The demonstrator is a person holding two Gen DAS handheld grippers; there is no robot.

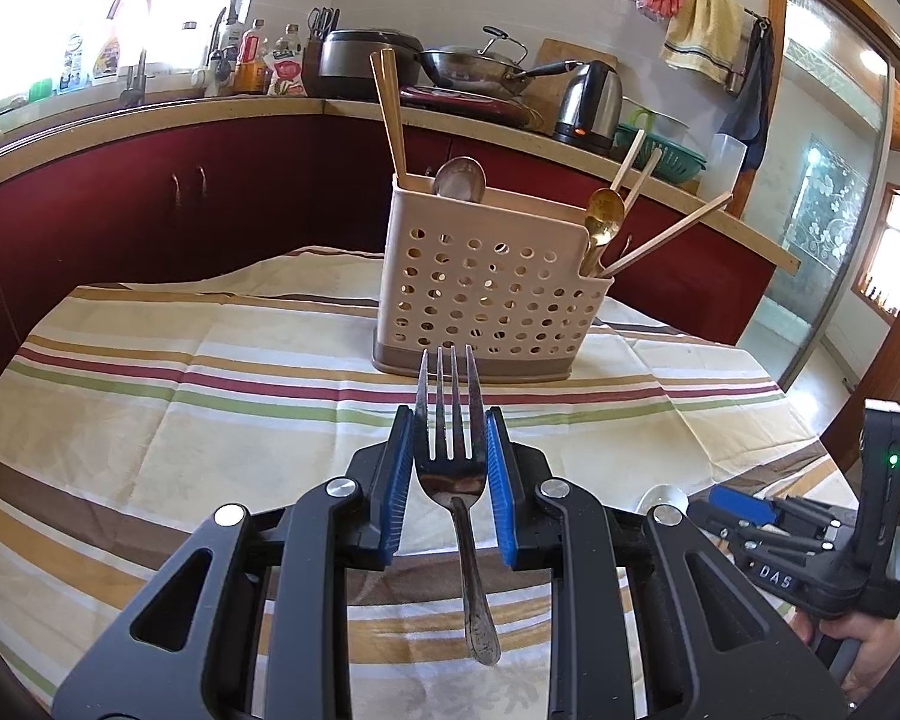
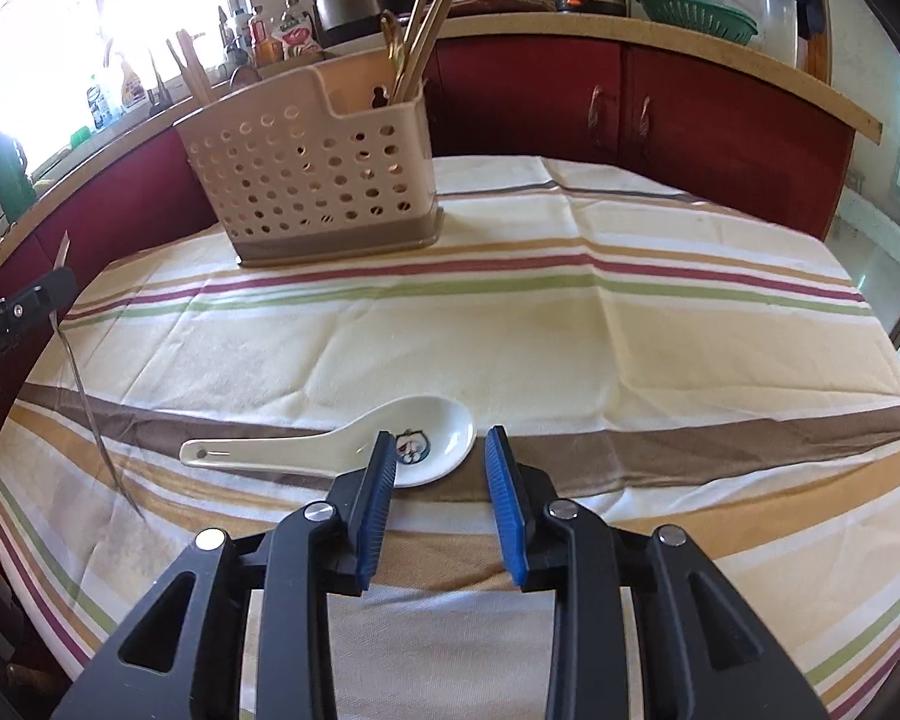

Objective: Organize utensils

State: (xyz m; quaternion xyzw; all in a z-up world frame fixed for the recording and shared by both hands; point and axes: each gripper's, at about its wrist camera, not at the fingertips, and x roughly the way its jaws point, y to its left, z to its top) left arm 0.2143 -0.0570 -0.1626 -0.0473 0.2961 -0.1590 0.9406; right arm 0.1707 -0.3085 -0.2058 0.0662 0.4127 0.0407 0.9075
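Note:
My left gripper point(image 1: 450, 420) is shut on a steel fork point(image 1: 453, 480), tines pointing forward, held above the table in front of the beige perforated utensil caddy point(image 1: 480, 294). The caddy holds chopsticks point(image 1: 390, 114), a steel spoon point(image 1: 460, 179) and a gold spoon point(image 1: 603, 219). My right gripper point(image 2: 441, 441) is open just above a white ceramic spoon point(image 2: 354, 447) lying on the striped cloth, its bowl between the fingertips. The caddy also shows in the right wrist view point(image 2: 318, 174). The left gripper with the fork point(image 2: 84, 384) appears at that view's left edge.
The striped tablecloth point(image 2: 630, 324) covers the table. Behind it runs a red-cabinet counter point(image 1: 210, 180) with a kettle point(image 1: 591, 105), wok, rice cooker, bottles and a green basket point(image 1: 660, 153). The right gripper's body point(image 1: 810, 540) shows at the left wrist view's lower right.

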